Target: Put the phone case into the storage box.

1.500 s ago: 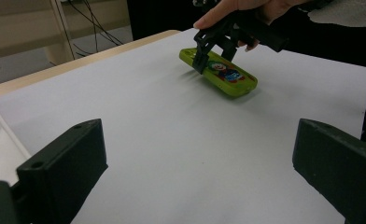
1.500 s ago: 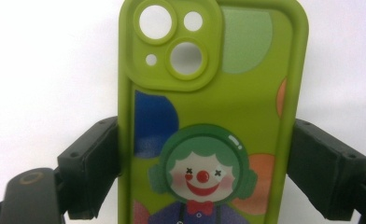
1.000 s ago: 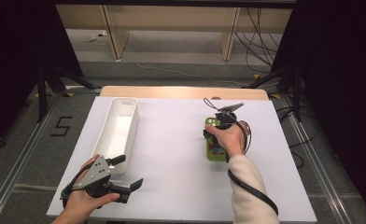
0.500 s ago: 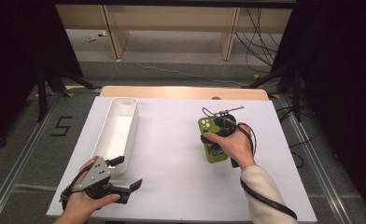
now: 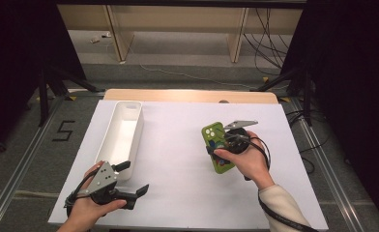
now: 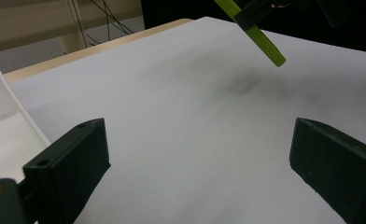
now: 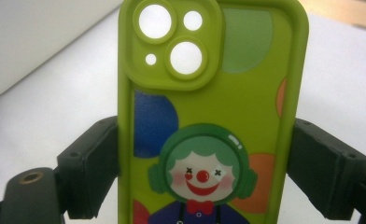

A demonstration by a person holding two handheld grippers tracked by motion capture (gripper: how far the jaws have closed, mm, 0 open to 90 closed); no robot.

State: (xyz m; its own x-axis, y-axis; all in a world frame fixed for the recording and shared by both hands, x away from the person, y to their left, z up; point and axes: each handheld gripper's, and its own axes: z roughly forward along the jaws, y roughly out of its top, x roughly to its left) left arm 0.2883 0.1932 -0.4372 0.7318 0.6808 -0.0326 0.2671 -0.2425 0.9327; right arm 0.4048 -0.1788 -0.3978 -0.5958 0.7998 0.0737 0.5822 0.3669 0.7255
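Green phone case point(image 5: 218, 146) was clamped in your right gripper point(image 5: 225, 147), lifted off counter point(image 5: 178, 159); left gripper point(image 5: 129, 181) gaped idle. Next likely: carry to white bin point(image 5: 122, 137).

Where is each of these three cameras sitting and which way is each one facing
High view: fixed above the person's side, looking forward and down on the table; both hands show, the left gripper open, the right gripper clamping a green phone case.
Left gripper view: rides the left gripper, facing across the table between its open jaws.
Right gripper view: rides the right gripper, facing along the case toward the white tray.
Shared: the case hangs in the left gripper view, too.
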